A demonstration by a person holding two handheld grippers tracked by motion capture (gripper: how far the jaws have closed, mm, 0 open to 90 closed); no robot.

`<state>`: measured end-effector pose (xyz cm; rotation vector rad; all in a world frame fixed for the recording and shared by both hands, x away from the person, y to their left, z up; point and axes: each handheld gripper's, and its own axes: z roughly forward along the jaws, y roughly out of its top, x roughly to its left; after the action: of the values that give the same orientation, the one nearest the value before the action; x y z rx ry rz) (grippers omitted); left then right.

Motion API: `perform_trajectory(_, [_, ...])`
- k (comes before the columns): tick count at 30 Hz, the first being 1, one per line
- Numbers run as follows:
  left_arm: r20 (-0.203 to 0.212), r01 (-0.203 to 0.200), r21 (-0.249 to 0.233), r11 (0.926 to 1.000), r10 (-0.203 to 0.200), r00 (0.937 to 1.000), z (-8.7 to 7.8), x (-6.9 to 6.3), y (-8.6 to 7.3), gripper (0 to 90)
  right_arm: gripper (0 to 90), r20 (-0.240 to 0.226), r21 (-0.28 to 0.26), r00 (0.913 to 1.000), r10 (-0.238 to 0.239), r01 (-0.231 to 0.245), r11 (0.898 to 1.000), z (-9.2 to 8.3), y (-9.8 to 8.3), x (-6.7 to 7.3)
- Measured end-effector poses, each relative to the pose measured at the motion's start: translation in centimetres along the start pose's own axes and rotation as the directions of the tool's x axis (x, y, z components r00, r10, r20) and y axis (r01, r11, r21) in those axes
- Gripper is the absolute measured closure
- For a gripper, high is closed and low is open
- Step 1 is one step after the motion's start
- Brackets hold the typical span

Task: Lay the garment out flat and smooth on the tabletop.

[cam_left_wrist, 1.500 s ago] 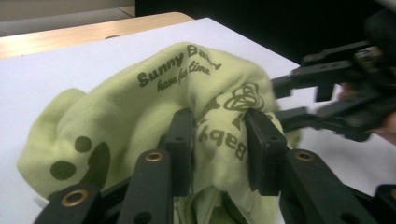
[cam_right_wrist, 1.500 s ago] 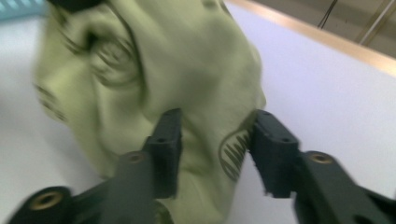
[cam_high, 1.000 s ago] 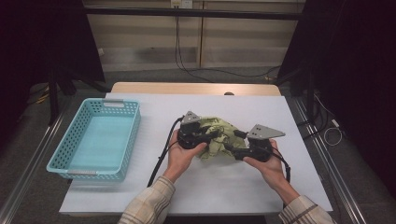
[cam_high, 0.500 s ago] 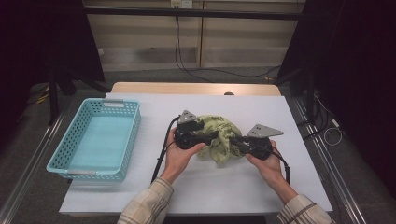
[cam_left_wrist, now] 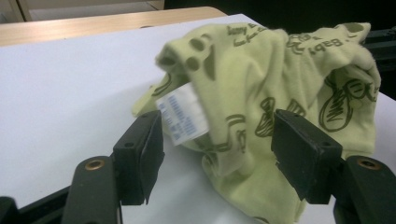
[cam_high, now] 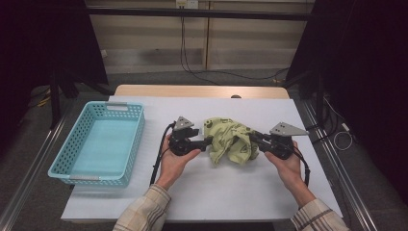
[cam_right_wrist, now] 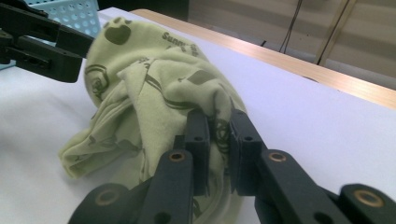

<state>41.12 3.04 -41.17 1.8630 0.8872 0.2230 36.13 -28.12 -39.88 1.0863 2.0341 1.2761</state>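
Observation:
A crumpled pale green baby garment (cam_high: 231, 139) with dark prints lies mid-table between the two grippers. My left gripper (cam_high: 208, 142) points at its left side. In the left gripper view its jaws (cam_left_wrist: 217, 140) stand wide apart and have just been closing a little. The garment (cam_left_wrist: 280, 79) and its white label (cam_left_wrist: 183, 117) sit between them, unpressed. My right gripper (cam_high: 252, 139) comes in from the right. Its jaws (cam_right_wrist: 218, 130) have just closed and pinch a fold of the garment (cam_right_wrist: 140, 79).
A turquoise plastic basket (cam_high: 139, 130) stands on the left of the white table (cam_high: 231, 192), and its corner (cam_right_wrist: 70, 11) appears in the right gripper view. The left gripper's black jaw (cam_right_wrist: 42, 42) reaches in beyond the cloth. A wooden strip runs along the table's far edge.
The two hands have drawn slightly apart, the left one leftward and the right one rightward. The garment is now spread a little wider between the grippers.

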Motion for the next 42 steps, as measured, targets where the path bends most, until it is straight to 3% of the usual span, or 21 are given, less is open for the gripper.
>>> perform_trajectory(2, [0.008,0.005,0.006,1.0000,-0.005,1.0000,0.4,0.0,-0.1,35.0,79.9,0.003,0.008,1.0000,0.001,-0.001,1.000,0.1,-0.3,-0.2])
perform_trajectory(7, [0.057,-0.017,0.026,0.9995,0.016,0.9983,1.5,-0.7,-0.5,78.0,79.1,0.009,0.059,0.9992,-0.039,0.039,0.998,0.8,-1.1,0.0])
perform_trajectory(8, [0.052,-0.033,0.034,0.9989,0.032,0.9981,1.5,-0.8,-0.5,78.0,79.1,0.009,0.059,0.9992,-0.039,0.039,0.998,0.8,-1.1,0.0])
perform_trajectory(11, [0.058,-0.032,0.016,0.9994,0.031,0.9978,1.1,-0.9,-0.3,86.8,78.8,-0.002,0.077,0.9984,-0.057,0.057,0.995,1.0,-1.3,0.4])
perform_trajectory(15, [0.091,0.006,-0.021,0.9998,-0.004,0.9958,0.1,-0.7,0.3,87.6,78.8,-0.016,0.075,0.9979,-0.063,0.064,0.995,1.2,-1.3,0.6])
perform_trajectory(20, [0.117,0.004,-0.053,0.9986,0.002,0.9931,-0.8,-1.1,1.2,87.7,79.5,-0.029,0.065,0.9975,-0.064,0.066,0.996,1.2,-1.1,0.9])
perform_trajectory(22, [0.130,-0.020,-0.093,0.9955,0.032,0.9910,-1.7,-2.0,2.4,87.8,79.8,-0.050,0.054,0.9965,-0.066,0.069,0.996,1.4,-0.7,1.5])
perform_trajectory(26, [0.144,-0.047,-0.125,0.9910,0.065,0.9875,-2.8,-2.7,3.6,87.8,79.8,-0.082,0.033,0.9944,-0.066,0.069,0.997,1.5,-0.1,2.3])
perform_trajectory(27, [0.181,-0.040,-0.154,0.9873,0.068,0.9812,-3.3,-3.0,4.1,87.8,79.7,-0.092,0.015,0.9924,-0.081,0.083,0.996,1.3,0.3,2.9])
perform_trajectory(30, [0.188,-0.041,-0.165,0.9855,0.073,0.9794,-3.5,-3.2,4.2,87.8,79.6,-0.117,-0.005,0.9886,-0.094,0.095,0.996,1.1,0.6,3.6])
perform_trajectory(34, [0.191,-0.022,-0.142,0.9896,0.049,0.9804,-2.6,-3.0,3.4,87.7,76.3,-0.139,0.039,0.9835,-0.116,0.122,0.992,2.2,-0.2,4.5])
perform_trajectory(35, [0.194,-0.021,-0.118,0.9928,0.044,0.9800,-2.1,-2.9,2.9,87.7,69.9,-0.135,0.069,0.9833,-0.123,0.133,0.989,2.6,-0.7,4.6])
perform_trajectory(37, [0.189,-0.023,-0.108,0.9939,0.043,0.9810,-1.8,-2.9,2.6,87.6,66.2,-0.135,0.070,0.9844,-0.114,0.124,0.990,2.5,-0.7,4.5])
perform_trajectory(40, [0.178,-0.033,-0.074,0.9967,0.046,0.9830,-0.9,-3.1,1.9,87.4,52.1,-0.122,0.008,0.9883,-0.092,0.094,0.996,1.2,0.4,3.9])
perform_trajectory(42, [0.180,-0.038,-0.067,0.9970,0.050,0.9823,-0.6,-3.2,1.7,87.3,50.0,-0.113,-0.007,0.9900,-0.085,0.084,0.996,0.9,0.7,3.7])
